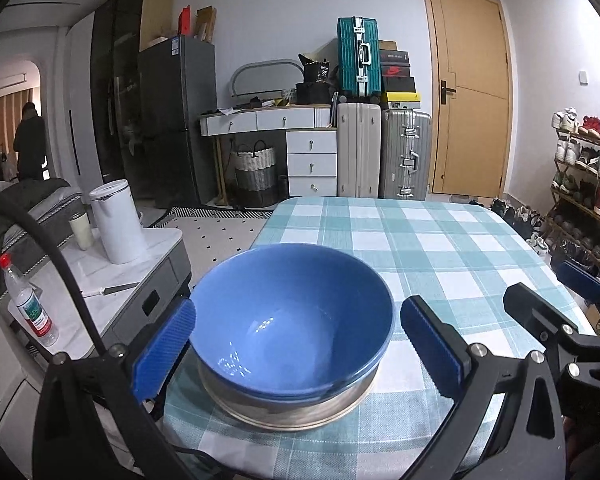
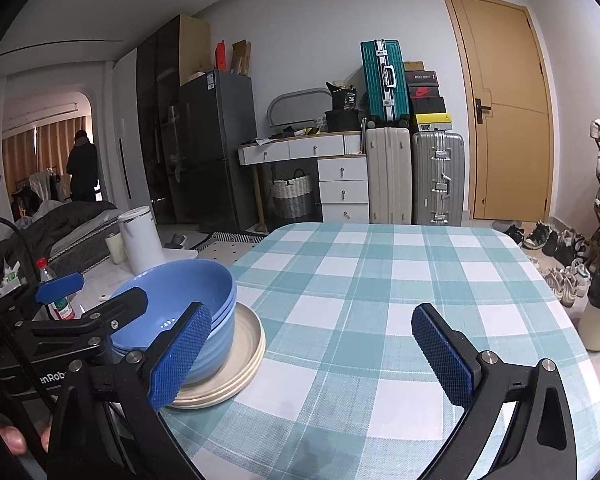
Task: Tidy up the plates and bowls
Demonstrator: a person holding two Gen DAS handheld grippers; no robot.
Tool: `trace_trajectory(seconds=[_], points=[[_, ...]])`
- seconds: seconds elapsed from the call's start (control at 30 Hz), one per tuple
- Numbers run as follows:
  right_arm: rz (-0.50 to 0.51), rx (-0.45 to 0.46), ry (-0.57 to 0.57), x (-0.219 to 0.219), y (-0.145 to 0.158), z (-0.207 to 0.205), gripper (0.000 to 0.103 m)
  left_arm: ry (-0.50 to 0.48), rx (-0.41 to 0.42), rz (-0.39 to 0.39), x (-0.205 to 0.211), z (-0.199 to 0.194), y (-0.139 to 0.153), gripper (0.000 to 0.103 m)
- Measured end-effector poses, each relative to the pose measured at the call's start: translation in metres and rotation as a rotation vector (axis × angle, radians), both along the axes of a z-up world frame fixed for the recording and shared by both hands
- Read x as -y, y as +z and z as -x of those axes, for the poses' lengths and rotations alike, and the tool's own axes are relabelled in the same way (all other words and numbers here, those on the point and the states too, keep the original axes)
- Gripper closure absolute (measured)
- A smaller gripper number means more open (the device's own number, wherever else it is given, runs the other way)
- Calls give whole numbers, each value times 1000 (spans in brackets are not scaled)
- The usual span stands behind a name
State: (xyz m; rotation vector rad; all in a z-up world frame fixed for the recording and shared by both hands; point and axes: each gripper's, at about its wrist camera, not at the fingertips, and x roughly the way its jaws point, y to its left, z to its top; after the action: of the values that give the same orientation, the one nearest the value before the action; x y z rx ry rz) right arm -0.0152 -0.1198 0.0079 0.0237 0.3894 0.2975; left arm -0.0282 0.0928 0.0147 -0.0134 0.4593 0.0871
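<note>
L tongs [image 1: 296, 346] wide open round blue bowls [image 1: 292, 320], R tongs [image 2: 312, 354] open, empty

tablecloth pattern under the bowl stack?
Teal-and-white check on the tablecloth, clearest in the right wrist view.

Glossy blue bowls [image 1: 292, 320], matt beige plates [image 2: 236, 364], woven checked tablecloth [image 1: 440, 248].

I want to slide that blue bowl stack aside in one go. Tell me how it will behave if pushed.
The blue bowls look glossy and rigid, so probably slippery against the jaws and breakable. Nested on the beige plates, they may slide off rather than move together. The checked tablecloth might bunch under the plates.
</note>
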Motion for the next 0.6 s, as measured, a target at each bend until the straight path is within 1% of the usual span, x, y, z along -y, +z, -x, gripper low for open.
trace_trajectory(seconds=[0.07, 0.2, 0.3, 0.37, 0.43, 0.5, 0.6], points=[[0, -2, 2, 0, 0, 0, 1, 0, -1, -4, 1, 1, 0, 0], [1, -17, 13, 0, -2, -2, 1, -5, 56, -1, 0, 11, 7, 0], [-21, -43, 14, 3, -4, -6, 1, -7, 22, -3, -1, 4, 5, 0], [-32, -52, 9, 5, -5, -7, 1, -9, -1, 11, -4, -1, 4, 0], [-39, -57, 6, 5, -5, -7, 1, -2, -16, 36, -9, -4, 4, 0], [-37, -55, 6, 5, -5, -7, 1, -5, -35, 79, -16, -8, 2, 0], [-27, -49, 11, 4, -5, -6, 1, -5, -39, 114, -22, -8, 0, 0]])
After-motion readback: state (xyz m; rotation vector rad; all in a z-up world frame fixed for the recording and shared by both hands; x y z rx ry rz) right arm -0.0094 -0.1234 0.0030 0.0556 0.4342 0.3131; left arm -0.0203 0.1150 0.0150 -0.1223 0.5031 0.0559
